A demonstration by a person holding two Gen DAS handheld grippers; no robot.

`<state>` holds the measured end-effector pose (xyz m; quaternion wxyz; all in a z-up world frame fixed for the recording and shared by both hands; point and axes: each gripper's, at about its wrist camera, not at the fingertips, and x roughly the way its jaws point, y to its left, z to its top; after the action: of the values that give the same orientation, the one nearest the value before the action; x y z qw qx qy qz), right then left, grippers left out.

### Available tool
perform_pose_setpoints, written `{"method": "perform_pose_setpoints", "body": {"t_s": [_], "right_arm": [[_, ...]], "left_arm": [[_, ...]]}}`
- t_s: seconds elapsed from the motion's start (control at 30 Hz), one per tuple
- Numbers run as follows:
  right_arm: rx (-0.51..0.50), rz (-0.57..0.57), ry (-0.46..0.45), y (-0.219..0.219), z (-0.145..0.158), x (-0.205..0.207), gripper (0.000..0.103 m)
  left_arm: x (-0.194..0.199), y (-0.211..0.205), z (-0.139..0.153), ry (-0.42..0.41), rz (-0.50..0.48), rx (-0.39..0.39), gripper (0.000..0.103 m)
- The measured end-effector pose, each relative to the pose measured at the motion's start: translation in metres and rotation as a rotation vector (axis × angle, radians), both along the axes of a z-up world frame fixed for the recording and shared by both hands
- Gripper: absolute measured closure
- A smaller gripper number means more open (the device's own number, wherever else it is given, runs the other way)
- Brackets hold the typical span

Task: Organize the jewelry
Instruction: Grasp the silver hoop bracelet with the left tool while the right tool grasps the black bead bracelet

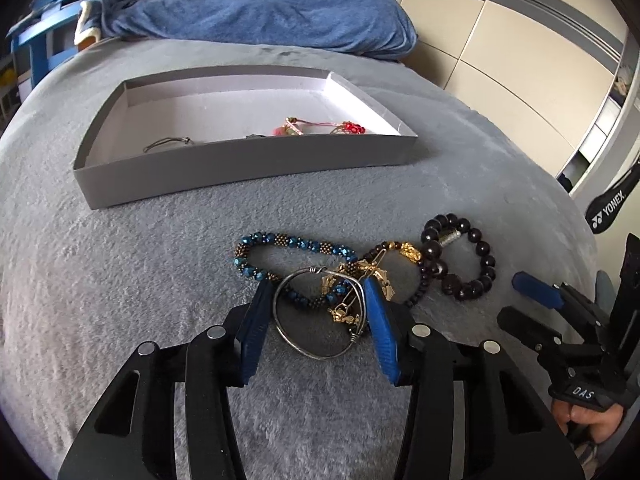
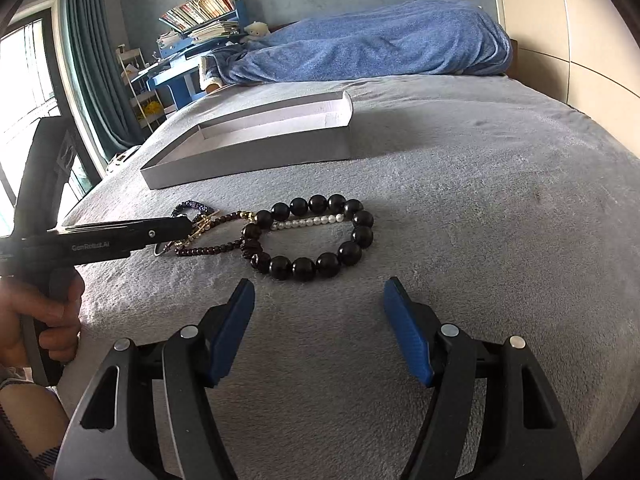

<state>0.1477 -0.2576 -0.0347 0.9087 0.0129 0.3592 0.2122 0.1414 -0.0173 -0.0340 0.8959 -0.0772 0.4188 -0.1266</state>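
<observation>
left hand-held gripper [image 1: 316,300] released, fingers straddling the silver bangle [image 1: 320,314] on the bed [image 1: 160,260]. right hand-held gripper [image 2: 320,292] released, black bead bracelet [image 2: 316,238] just ahead. grey tray [image 1: 224,168] farther ahead.

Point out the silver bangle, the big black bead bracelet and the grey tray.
silver bangle [image 1: 294,347], left wrist view, its lower rim.
black bead bracelet [image 2: 303,269], right wrist view, a near bead.
grey tray [image 1: 240,168], left wrist view, its front wall.

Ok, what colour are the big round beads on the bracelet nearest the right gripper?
Glossy black bracelet, clearest in the right wrist view.
</observation>
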Motion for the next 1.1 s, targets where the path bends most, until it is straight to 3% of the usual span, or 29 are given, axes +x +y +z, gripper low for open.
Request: {"method": "perform_pose_setpoints", "body": {"t_s": [0.53,0.8,0.83,0.9,1.1], "right_arm": [[-0.002,-0.033,0.017,-0.006,0.004,0.010,0.036],[-0.009,-0.097,0.086,-0.007,0.009,0.052,0.037],[-0.017,-0.098,0.094,-0.005,0.008,0.057,0.039],[-0.041,-0.092,0.118,0.001,0.003,0.065,0.058],[-0.081,-0.072,0.131,0.008,-0.009,0.065,0.081]], "left_arm": [[-0.049,0.044,-0.001,-0.034,0.085,-0.001,0.055],[-0.050,0.053,-0.004,-0.030,0.125,-0.026,0.055],[-0.050,0.053,-0.004,-0.031,0.125,-0.027,0.055],[-0.050,0.053,-0.003,-0.031,0.127,-0.029,0.055],[-0.050,0.054,-0.003,-0.033,0.129,-0.036,0.055]]}}
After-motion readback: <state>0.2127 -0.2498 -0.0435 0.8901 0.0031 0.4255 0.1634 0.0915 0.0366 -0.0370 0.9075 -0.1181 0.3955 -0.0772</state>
